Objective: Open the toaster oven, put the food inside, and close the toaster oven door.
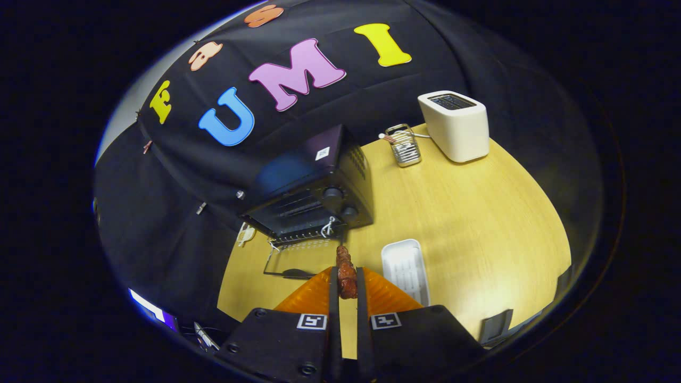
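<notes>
A black toaster oven (314,186) stands on the wooden table (479,223), beyond my fingers. Its glass door (292,260) hangs open and lies flat in front of it. My gripper (347,276) is shut on a brown meat skewer (346,271), whose tip points toward the oven's open mouth. The orange fingers (314,295) press on the skewer from both sides. The skewer is a short way in front of the oven opening, above the lowered door's edge.
A white ridged tray (407,268) lies on the table just right of my fingers. Farther back stand a white pop-up toaster (456,125) and a small wire rack (404,144). Black cloth walls the booth behind the oven.
</notes>
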Motion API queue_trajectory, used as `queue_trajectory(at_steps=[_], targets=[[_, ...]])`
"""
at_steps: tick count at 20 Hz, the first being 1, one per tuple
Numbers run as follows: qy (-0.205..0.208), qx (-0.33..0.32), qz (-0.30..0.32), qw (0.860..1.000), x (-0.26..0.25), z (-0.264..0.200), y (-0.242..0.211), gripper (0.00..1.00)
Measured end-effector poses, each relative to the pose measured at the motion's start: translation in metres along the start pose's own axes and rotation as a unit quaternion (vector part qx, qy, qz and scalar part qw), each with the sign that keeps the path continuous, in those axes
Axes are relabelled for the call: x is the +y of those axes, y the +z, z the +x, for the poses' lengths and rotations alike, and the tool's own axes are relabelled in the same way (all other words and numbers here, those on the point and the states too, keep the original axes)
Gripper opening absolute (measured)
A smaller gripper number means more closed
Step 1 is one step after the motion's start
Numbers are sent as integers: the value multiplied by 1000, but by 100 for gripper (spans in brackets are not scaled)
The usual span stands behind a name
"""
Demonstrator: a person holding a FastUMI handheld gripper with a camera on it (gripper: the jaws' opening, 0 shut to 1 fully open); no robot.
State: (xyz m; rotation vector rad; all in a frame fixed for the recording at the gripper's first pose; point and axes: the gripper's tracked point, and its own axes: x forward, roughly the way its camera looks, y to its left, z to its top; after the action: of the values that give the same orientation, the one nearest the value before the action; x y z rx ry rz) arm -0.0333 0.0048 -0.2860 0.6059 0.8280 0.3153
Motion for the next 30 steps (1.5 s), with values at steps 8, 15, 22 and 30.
queue_trajectory(at_steps=[8, 15, 22, 30], targets=[[48, -31, 14, 998, 115, 73, 0, 15], [41, -51, 41, 997, 148, 173, 9, 15], [33, -68, 109, 991, 148, 233, 19, 16], [-34, -43, 70, 996, 109, 249, 7, 21]])
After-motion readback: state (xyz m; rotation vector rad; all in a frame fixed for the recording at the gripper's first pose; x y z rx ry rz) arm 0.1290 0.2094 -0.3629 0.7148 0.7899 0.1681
